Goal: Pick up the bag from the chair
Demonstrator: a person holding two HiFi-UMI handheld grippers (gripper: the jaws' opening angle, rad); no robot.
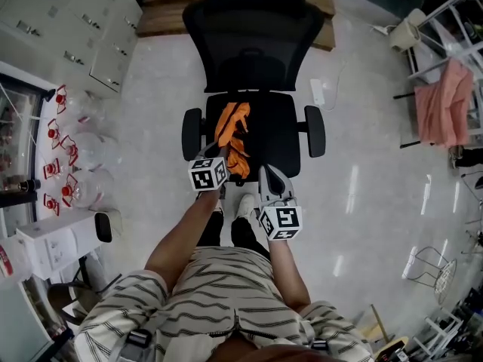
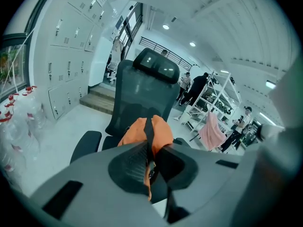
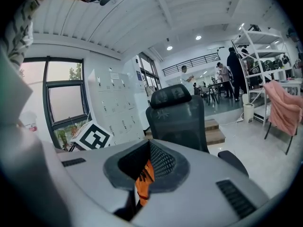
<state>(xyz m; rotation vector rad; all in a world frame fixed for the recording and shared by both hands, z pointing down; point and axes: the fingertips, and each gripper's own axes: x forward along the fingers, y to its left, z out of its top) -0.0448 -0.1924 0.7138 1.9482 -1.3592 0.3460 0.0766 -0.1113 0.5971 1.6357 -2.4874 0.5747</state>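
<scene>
Orange fabric bag [image 1: 232, 130], crumpled and crossed by a black strap [image 2: 149, 126], lies on the left half of the seat of a black mesh-backed office chair [image 1: 283, 134], running from near the backrest to the seat's front edge. In the left gripper view the bag [image 2: 163, 131] bulges up just past the jaws, in front of the chair's backrest [image 2: 137, 96].

Gripping it is the left gripper [image 1: 213, 153], which reaches over the seat's front left corner. Its jaws are closed together on the bag, with the strap and orange cloth running down into the slit between them [image 2: 150, 157].

Just beside it, the right gripper [image 1: 266, 173] points at the front edge of the seat, near the bag's lower end. Its jaws are drawn together too [image 3: 149, 155]; a sliver of the orange cloth [image 3: 143, 181] shows in the narrow slit below where they meet, but whether it is pinched there or only seen through the gap cannot be told. Beyond stands the chair's backrest and headrest [image 3: 182, 117].

The person wears a striped shirt [image 1: 219, 292] and white shoes [image 1: 245, 206], standing right at the chair's front on a pale glossy floor [image 1: 370, 194]. A low wooden step [image 1: 162, 6] lies behind the chair. White metal lockers [image 1: 75, 21] line the left, with clear water bottles with red caps [image 1: 72, 157] below them. A pink cloth [image 1: 441, 100] hangs on a white rack at the right.
</scene>
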